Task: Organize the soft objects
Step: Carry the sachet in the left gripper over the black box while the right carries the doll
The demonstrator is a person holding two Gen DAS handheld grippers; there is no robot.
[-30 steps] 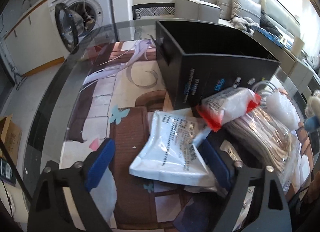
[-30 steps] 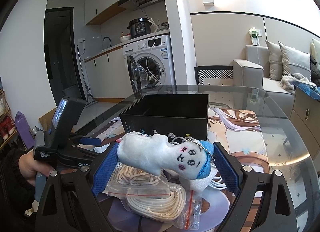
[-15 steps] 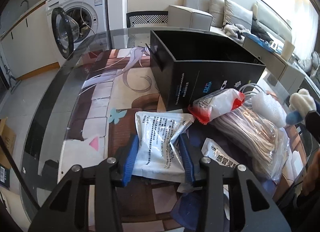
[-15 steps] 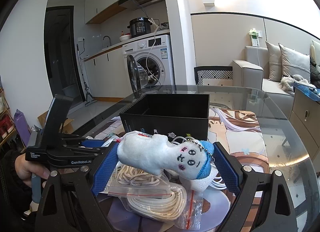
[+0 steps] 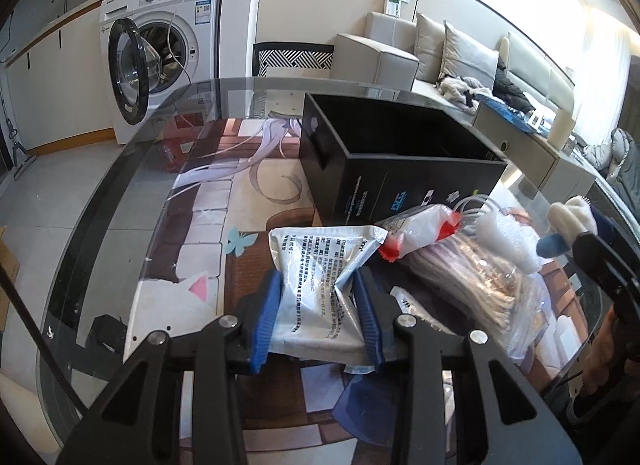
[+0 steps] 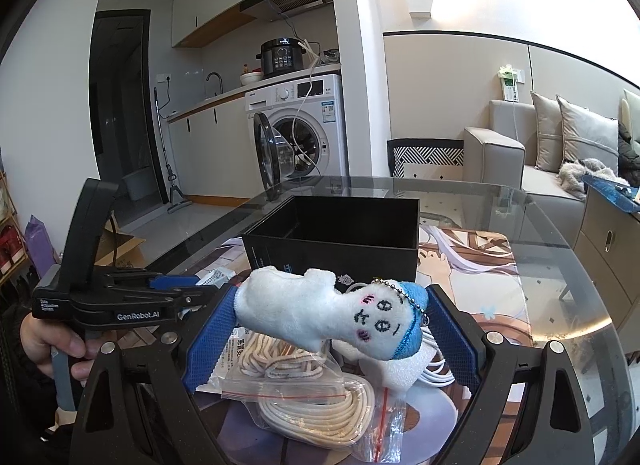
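Note:
My left gripper (image 5: 318, 307) is shut on a silver foil pouch (image 5: 320, 265) with printed text, lifted slightly off the table mat. My right gripper (image 6: 326, 325) is shut on a white plush toy (image 6: 320, 309) with a blue cap and a stitched face, held above a bagged coil of cream rope (image 6: 312, 397). The plush also shows at the right edge of the left wrist view (image 5: 570, 221). An open black box (image 5: 396, 161) stands just beyond both grippers; it also shows in the right wrist view (image 6: 340, 233). The left gripper shows in the right wrist view (image 6: 176, 285).
A red-and-white packet (image 5: 420, 233), a bagged rope bundle (image 5: 472, 281) and a bubble-wrap bag (image 5: 508, 237) lie between pouch and plush. All rest on a round glass table (image 5: 132, 169) with a printed mat. A washing machine (image 5: 160, 61) and sofa (image 5: 440, 53) stand behind.
My left gripper closed on the silver pouch and lifted it a little, tilting upward. My right gripper stayed almost still with the plush.

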